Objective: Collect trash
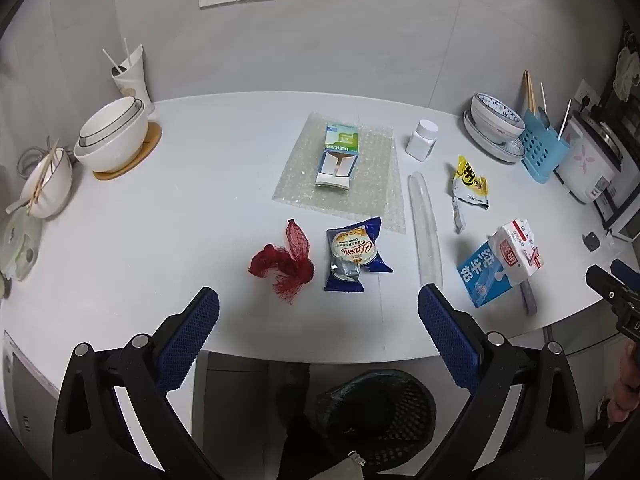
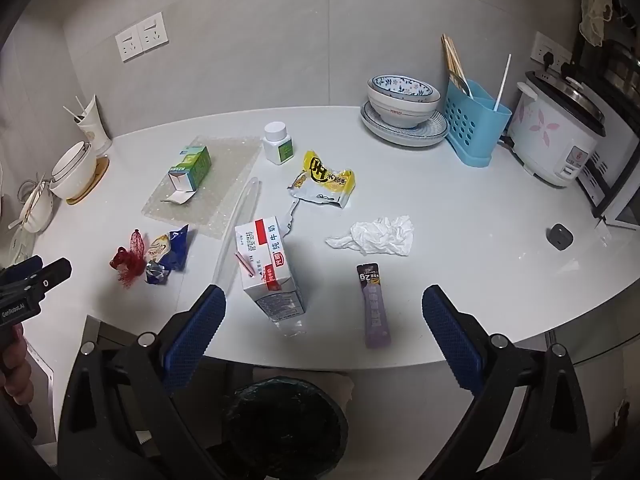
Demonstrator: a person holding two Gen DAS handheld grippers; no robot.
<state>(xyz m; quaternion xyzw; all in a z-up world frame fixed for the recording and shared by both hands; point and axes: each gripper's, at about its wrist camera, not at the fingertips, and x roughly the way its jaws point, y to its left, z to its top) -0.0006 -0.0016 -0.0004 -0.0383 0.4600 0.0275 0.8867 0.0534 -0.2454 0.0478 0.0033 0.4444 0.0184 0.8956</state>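
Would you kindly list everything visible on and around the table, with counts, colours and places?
Red mesh net bag: one, near edge.
Blue cookie wrapper: one, right of net.
Blue-white milk carton: one, on its side, near edge.
Purple sachet: one, near edge.
Crumpled white tissue: one, centre-right.
Yellow snack wrapper: one, mid-table.
Green-white small box: one, on clear bubble wrap.
White pill bottle: one, rear.
Clear plastic sleeve: one, centre.
Black mesh bin: one, below table edge.
Left hand-held gripper: open.
Right hand-held gripper: open.
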